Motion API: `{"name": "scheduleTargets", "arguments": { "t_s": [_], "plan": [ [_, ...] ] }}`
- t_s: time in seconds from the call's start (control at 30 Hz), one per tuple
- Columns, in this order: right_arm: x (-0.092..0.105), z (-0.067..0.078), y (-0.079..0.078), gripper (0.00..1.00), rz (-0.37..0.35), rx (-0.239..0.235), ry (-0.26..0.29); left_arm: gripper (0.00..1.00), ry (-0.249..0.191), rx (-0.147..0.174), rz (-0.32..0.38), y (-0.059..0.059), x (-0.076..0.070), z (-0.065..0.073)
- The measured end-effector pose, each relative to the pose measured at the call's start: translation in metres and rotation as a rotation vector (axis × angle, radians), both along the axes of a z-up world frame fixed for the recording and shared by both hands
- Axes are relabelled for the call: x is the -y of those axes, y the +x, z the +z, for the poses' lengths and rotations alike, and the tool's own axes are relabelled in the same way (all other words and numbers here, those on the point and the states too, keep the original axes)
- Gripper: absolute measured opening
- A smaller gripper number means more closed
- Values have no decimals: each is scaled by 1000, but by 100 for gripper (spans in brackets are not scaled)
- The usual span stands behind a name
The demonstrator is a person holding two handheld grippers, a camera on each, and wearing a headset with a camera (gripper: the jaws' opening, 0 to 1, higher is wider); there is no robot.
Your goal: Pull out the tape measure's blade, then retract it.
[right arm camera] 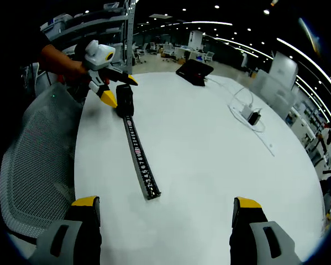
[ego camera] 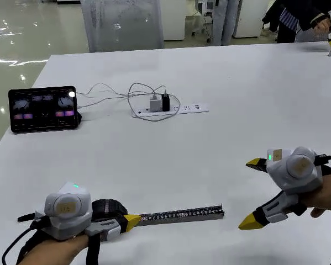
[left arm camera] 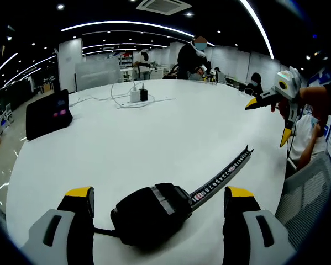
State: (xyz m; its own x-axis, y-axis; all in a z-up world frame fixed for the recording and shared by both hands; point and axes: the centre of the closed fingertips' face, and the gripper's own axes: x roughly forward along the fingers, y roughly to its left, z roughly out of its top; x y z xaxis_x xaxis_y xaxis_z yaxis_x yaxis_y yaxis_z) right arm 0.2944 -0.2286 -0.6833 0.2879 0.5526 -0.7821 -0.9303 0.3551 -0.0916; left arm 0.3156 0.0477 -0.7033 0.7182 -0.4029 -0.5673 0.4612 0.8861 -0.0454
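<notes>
1. Left gripper [left arm camera: 159,192]: jaws spread wide, and the black tape measure [left arm camera: 151,214] sits on the table [ego camera: 209,149] between them, flanked but not clamped.
2. The blade [ego camera: 182,214] is out, lying flat on the white top and running from the case toward the other hand.
3. Right gripper [ego camera: 252,193] hangs just past the blade's end, jaws gaping with nothing between them.
4. Way back: a power strip [ego camera: 193,108] with plugged chargers and looping cables, and a lit tablet [ego camera: 43,108] propped at the left.
</notes>
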Motion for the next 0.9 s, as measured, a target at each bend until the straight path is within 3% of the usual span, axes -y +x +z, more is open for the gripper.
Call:
{"name": "scheduleTargets", "arguments": {
  "t_s": [0.1,0.23,0.3,0.33,0.53,0.6,0.67,0.73,0.83,0.9],
  "plan": [
    [-5,-4,0,99,27,-6,-19,93,-3,-4,32,-2,1,-3],
    [-14,-9,1,99,59,-3,-40,93,-10,36,110,-2,-2,0],
    [-16,-13,2,99,68,-8,-45,94,-52,15,172,-4,-2,-1],
    [-18,-16,2,99,77,-13,-47,95,-49,11,175,-4,-3,-2],
    [-22,-24,2,99,128,-22,-74,99,-89,70,267,3,-10,6],
    [-24,-27,2,99,150,-29,-75,99,-96,72,286,2,-13,4],
    [-27,-30,3,98,185,-22,-76,99,-54,96,309,2,-20,2],
    [-30,-33,4,96,201,-27,-80,99,-56,108,313,-1,-20,0],
    [-35,-37,-1,85,227,-71,-70,99,-80,146,338,-1,-24,5],
    [-36,-43,-2,83,229,-102,-73,99,-85,162,353,-1,-27,7]
  ]
}}
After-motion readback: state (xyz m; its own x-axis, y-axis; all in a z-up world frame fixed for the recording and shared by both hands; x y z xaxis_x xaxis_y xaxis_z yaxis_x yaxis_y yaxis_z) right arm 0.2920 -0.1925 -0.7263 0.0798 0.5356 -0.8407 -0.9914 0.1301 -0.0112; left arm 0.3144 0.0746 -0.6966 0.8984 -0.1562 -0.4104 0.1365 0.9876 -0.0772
